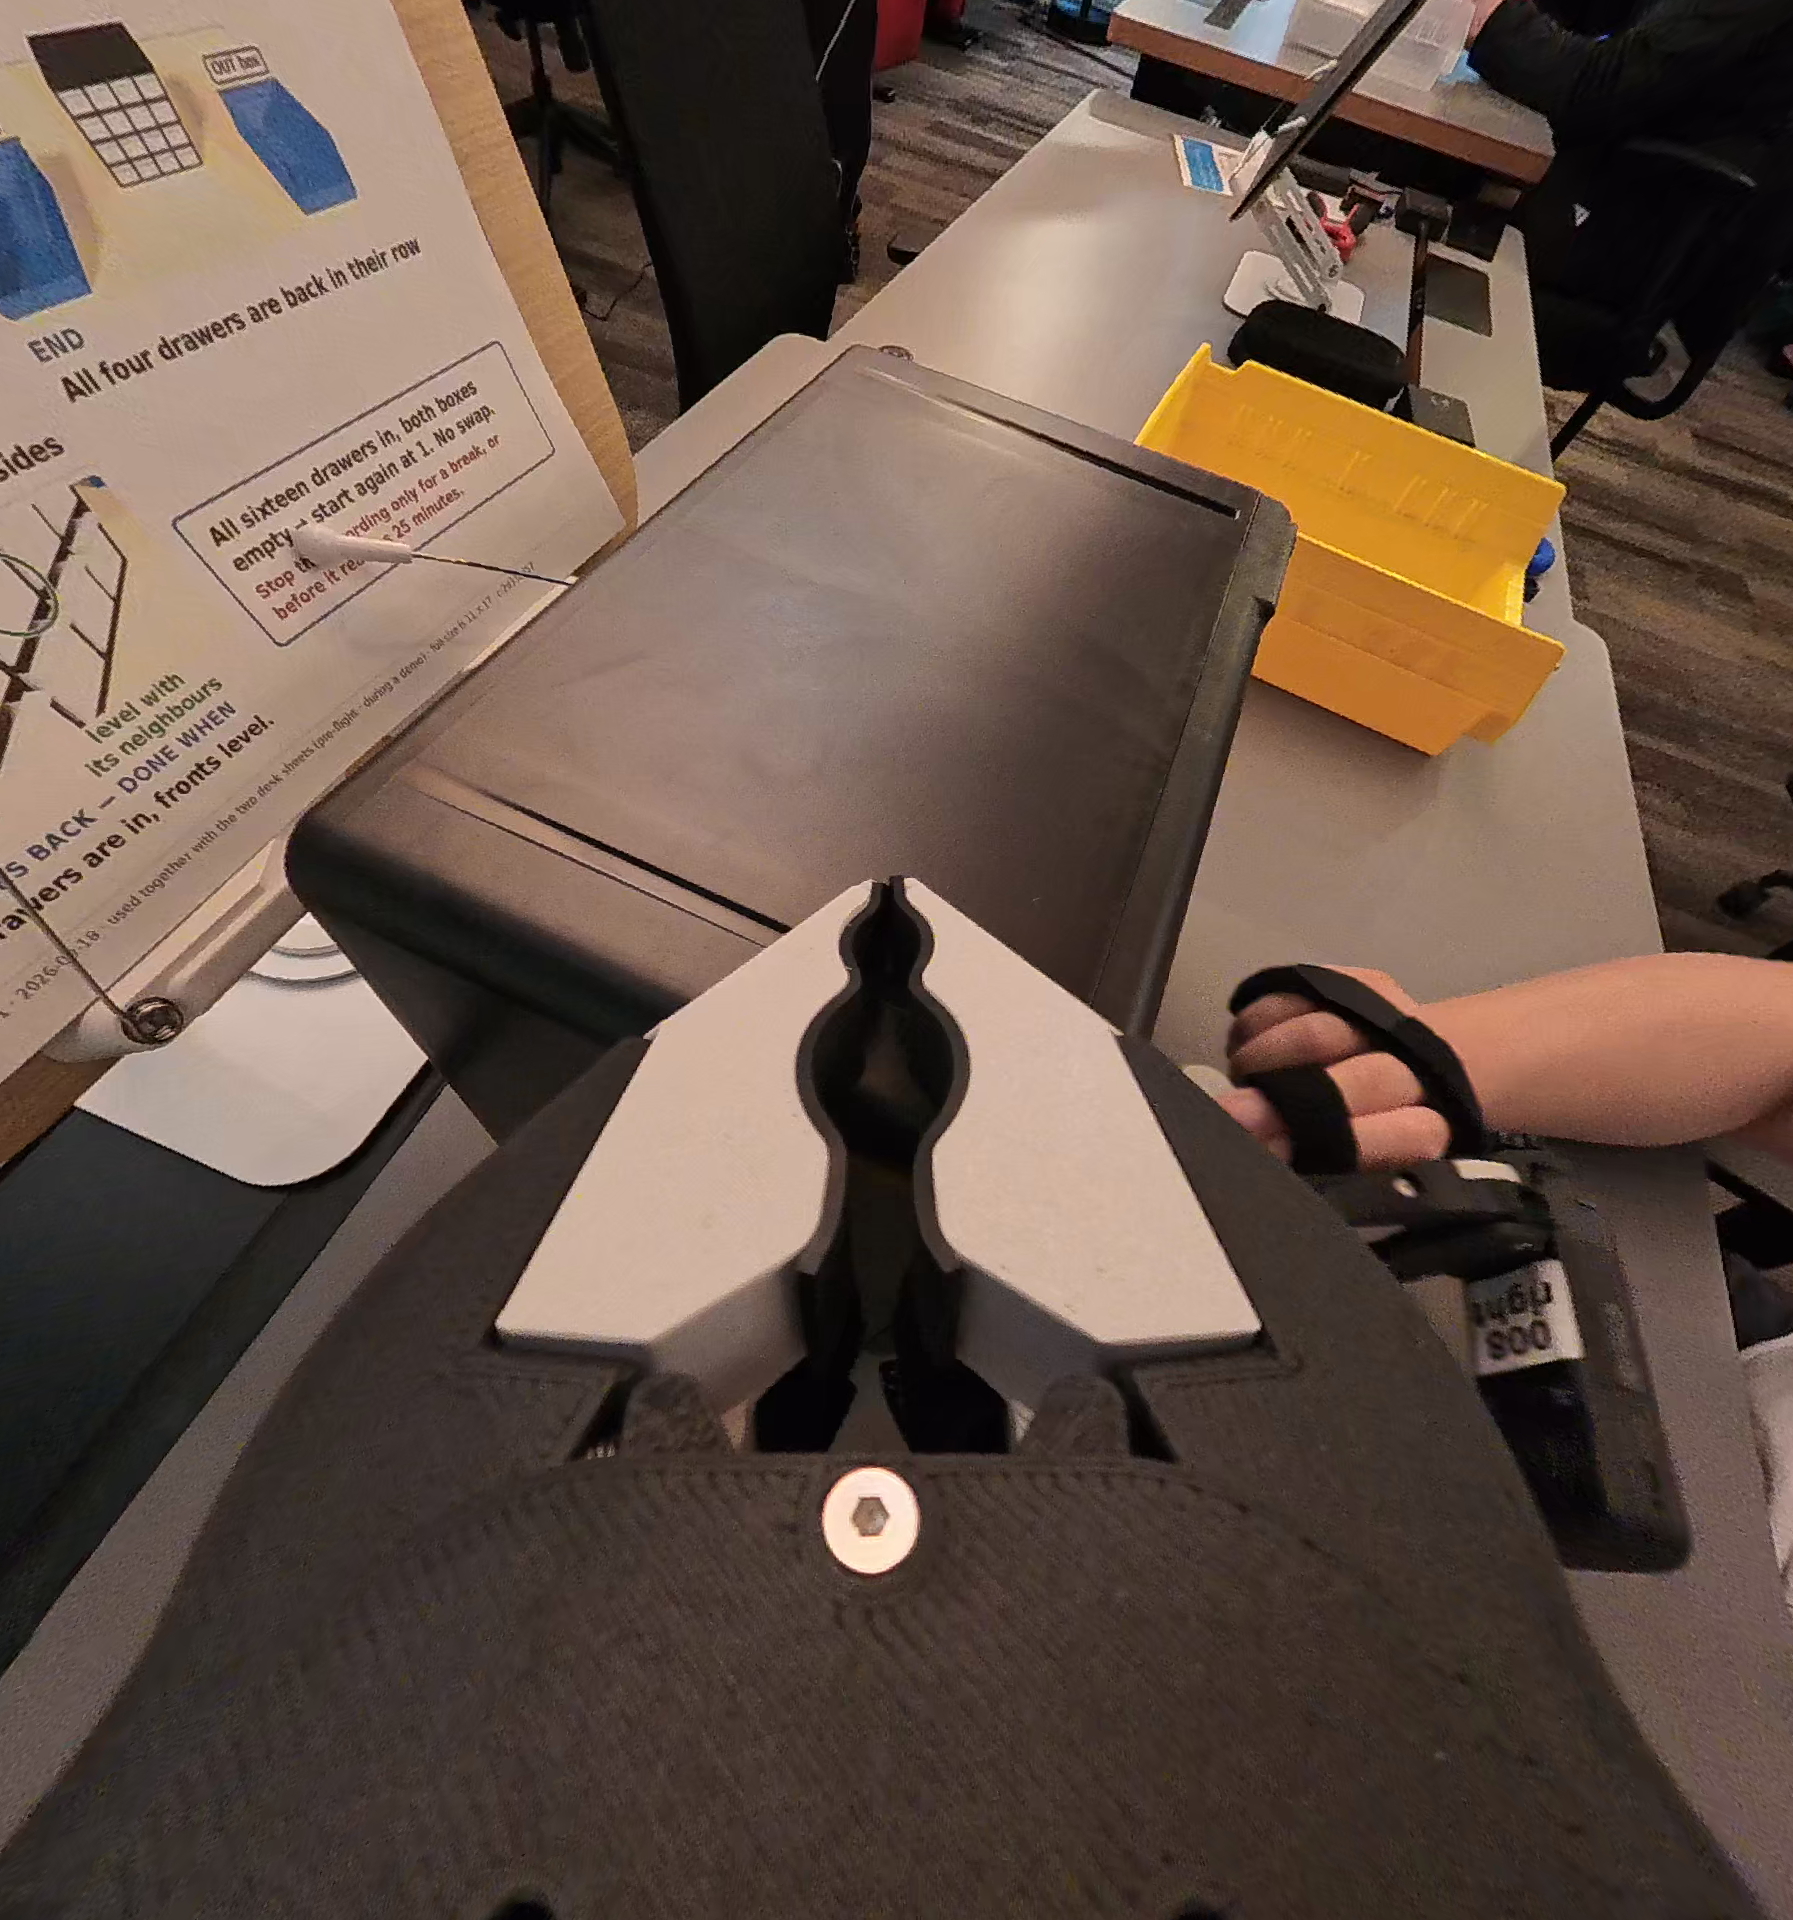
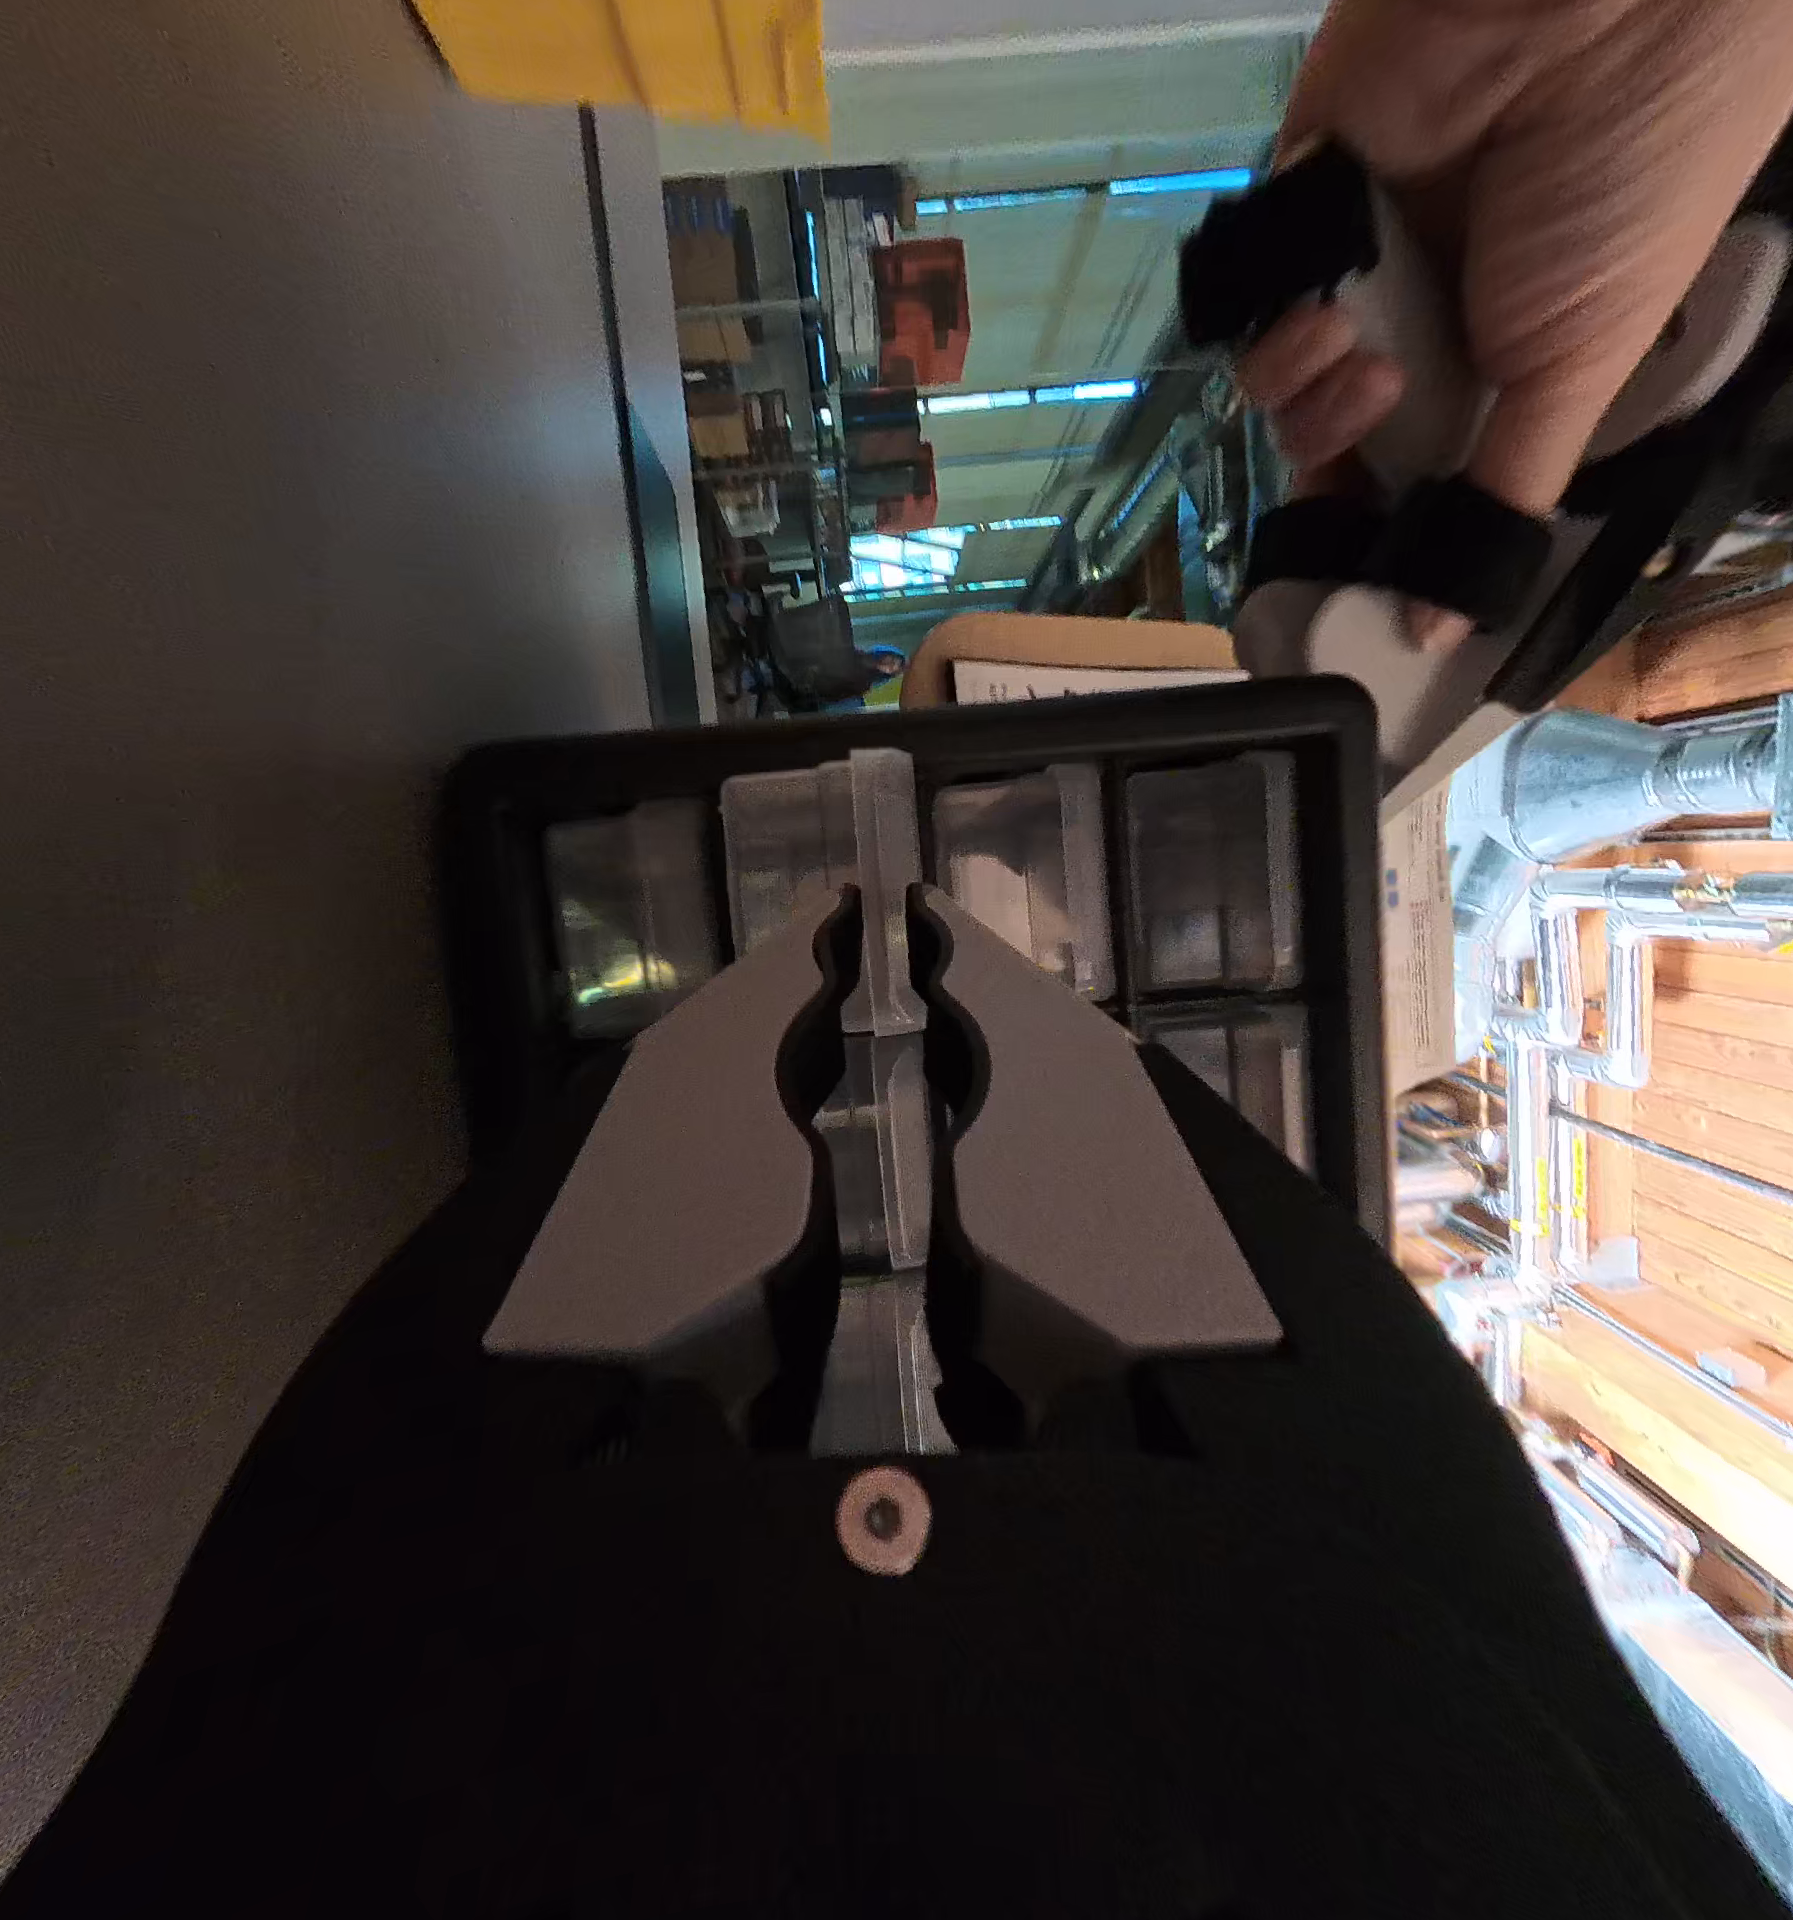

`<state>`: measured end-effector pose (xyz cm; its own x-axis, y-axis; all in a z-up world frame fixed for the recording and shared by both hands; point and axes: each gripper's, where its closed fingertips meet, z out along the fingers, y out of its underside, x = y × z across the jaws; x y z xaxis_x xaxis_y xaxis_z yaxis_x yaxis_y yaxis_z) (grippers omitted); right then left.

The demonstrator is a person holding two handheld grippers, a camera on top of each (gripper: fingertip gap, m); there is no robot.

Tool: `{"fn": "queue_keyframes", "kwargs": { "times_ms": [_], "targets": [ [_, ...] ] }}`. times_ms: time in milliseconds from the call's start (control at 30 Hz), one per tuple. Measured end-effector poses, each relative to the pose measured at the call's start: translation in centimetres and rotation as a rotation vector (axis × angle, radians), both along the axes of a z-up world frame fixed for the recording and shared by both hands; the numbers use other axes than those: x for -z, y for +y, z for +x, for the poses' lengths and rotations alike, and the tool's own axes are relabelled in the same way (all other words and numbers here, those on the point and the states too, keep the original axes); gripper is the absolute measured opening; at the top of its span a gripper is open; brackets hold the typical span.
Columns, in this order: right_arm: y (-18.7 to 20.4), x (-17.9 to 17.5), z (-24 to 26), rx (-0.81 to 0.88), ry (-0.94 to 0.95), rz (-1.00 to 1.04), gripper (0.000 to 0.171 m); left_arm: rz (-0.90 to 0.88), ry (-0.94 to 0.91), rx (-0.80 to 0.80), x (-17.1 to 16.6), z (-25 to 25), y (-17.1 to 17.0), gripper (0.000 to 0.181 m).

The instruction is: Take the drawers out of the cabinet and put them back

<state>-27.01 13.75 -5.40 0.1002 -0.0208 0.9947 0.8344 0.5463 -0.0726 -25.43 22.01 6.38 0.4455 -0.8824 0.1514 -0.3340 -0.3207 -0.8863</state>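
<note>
The black cabinet (image 1: 871, 623) stands on the grey table, seen from above in the left wrist view. My left gripper (image 1: 894, 888) is shut with nothing in it, its tips at the cabinet's near top edge. The right wrist view is turned sideways and shows the cabinet's front frame (image 2: 1349, 935) with several clear drawers. My right gripper (image 2: 884, 904) is shut on the handle tab (image 2: 884, 821) of one clear drawer (image 2: 778, 831) in the end row. That drawer stands slightly proud of its neighbours. The hand holding the right gripper (image 1: 1391, 1091) shows beside the cabinet.
A yellow bin (image 1: 1391, 540) lies on the table (image 1: 1391, 883) just beyond the cabinet. An instruction sheet on a stand (image 1: 196, 416) leans at the left. A tablet stand and small items sit farther back. The hand with the left gripper (image 2: 1494, 260) is above the cabinet. Spacing between my two grippers at the tips: around 15 centimeters.
</note>
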Motion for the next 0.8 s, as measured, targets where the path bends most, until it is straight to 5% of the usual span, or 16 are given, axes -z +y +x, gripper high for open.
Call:
{"fn": "queue_keyframes", "kwargs": {
  "times_ms": [100, 133, 267, 600, 800],
  "targets": [
    [-2.5, 0.6, -0.2, -0.042, -0.029, -0.073, 0.01, 0.002, 0.002, 0.0, 0.0, 0.0, 0.0, 0.0],
    [-3.1, 0.8, -0.5, -0.064, -0.016, -0.131, 0.026, 0.004, 0.004, 0.0, 0.0, 0.0, 0.0, 0.0],
    [-3.0, 0.0, -1.1, -0.064, 0.033, -0.346, 0.046, 0.005, 0.006, -0.002, 0.0, 0.0, 0.0, 0.0],
    [-0.7, 3.4, 1.0, 0.169, -0.235, -1.054, 0.022, 0.003, 0.004, 0.0, 0.0, 0.0, 0.0, 0.0],
    [-3.7, 4.0, 0.9, 0.151, -0.267, -1.297, 0.01, -0.001, -0.003, 0.005, 0.0, 0.0, 0.0, 0.0]
  ]
}}
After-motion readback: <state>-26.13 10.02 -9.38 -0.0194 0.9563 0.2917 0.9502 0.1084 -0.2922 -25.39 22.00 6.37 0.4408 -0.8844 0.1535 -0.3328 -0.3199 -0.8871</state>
